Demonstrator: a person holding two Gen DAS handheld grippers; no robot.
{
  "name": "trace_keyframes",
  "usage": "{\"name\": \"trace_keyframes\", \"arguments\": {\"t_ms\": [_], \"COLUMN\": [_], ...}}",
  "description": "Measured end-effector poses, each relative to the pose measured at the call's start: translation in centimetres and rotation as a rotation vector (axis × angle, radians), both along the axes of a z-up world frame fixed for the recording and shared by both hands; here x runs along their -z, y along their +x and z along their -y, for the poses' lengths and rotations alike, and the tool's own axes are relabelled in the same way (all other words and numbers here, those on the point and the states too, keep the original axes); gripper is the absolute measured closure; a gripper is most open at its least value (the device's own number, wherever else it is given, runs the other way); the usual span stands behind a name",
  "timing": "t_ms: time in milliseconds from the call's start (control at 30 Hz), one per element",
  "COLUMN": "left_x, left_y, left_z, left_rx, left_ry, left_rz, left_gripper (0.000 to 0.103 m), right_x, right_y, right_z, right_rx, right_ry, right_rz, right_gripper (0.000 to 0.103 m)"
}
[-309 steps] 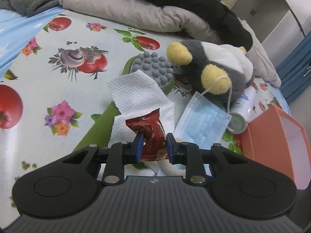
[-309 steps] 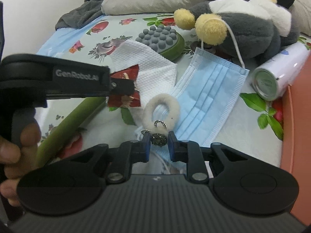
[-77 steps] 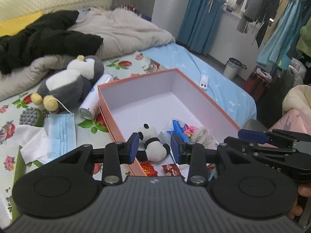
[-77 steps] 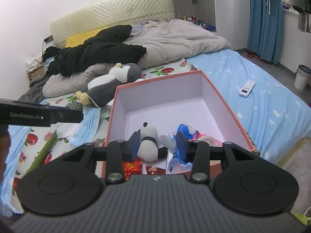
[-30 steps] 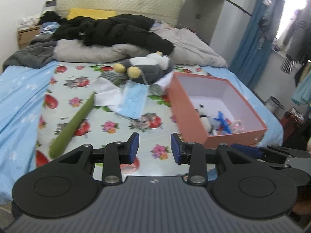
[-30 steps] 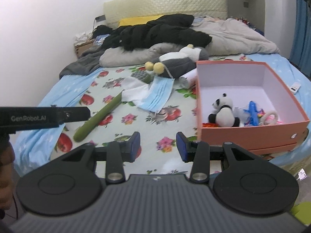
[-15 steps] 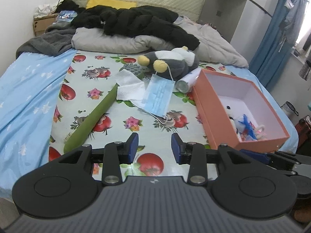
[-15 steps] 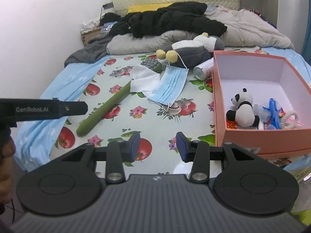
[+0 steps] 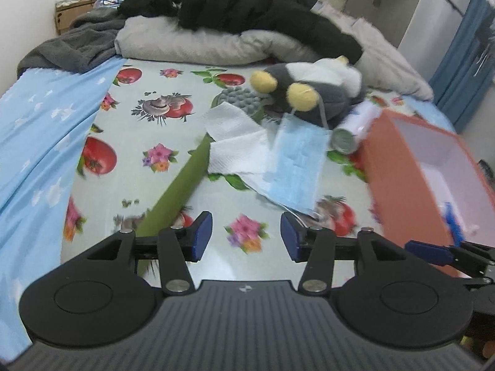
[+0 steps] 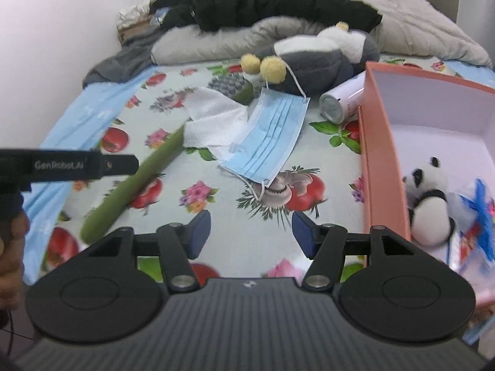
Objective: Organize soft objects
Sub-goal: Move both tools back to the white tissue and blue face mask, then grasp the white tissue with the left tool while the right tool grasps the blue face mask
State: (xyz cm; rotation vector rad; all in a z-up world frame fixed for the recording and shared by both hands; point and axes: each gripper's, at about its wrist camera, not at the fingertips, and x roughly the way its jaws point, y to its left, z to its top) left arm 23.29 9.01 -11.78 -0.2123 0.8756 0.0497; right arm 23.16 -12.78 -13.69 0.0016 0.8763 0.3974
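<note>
Both grippers, left (image 9: 246, 236) and right (image 10: 251, 233), are spread and hold nothing. The mask (image 10: 272, 140) lies ahead of them (just left of the box (image 10: 382, 167)), long axis pointing away, and the right gripper seems nearer.

Both wrist views look forward and slightly down along their fingers, from the foot of the bed toward the headboard. The left view sits left of the orange box (image 9: 399, 167), catching only its near corner; the right view stands nearer the box, looking into it. The 2 views share the blue mask (image 9: 297, 167), green tube (image 10: 136, 185) and penguin plush (image 10: 321, 52).
</note>
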Motion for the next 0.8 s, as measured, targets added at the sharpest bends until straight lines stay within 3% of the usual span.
{"name": "trace_keyframes", "arguments": {"t_ms": [167,300,600,700,800], "left_x": [2.7,4.5,9.2,10.4,11.1], "left_y": [6.8,11.8,20.2,21.4,21.9], "left_z": [-1.4,-1.8,-1.9,-1.7,-1.7], "left_rx": [0.036,0.107,0.263,0.281,0.286], "left_ry": [0.065,0.155,0.282,0.304,0.316], "left_rz": [-0.023,-0.017,-0.032,-0.032,-0.020], "left_gripper": [0.038,0.024,0.023,0.023,0.023], "right_x": [2.5,4.3,8.3,9.3,9.5], "right_y": [4.8,8.3,12.9,13.6,13.3], "right_z": [-1.5,-2.4,-4.3,-4.4,-4.9], "right_rx": [-0.008,-0.005,-0.008,-0.025,-0.067], "right_ry": [-0.019,-0.033,-0.080,-0.077,-0.110], "right_rz": [-0.033,-0.044,-0.075,-0.098,-0.058], "right_gripper": [0.042,0.042,0.042,0.041,0.040]}}
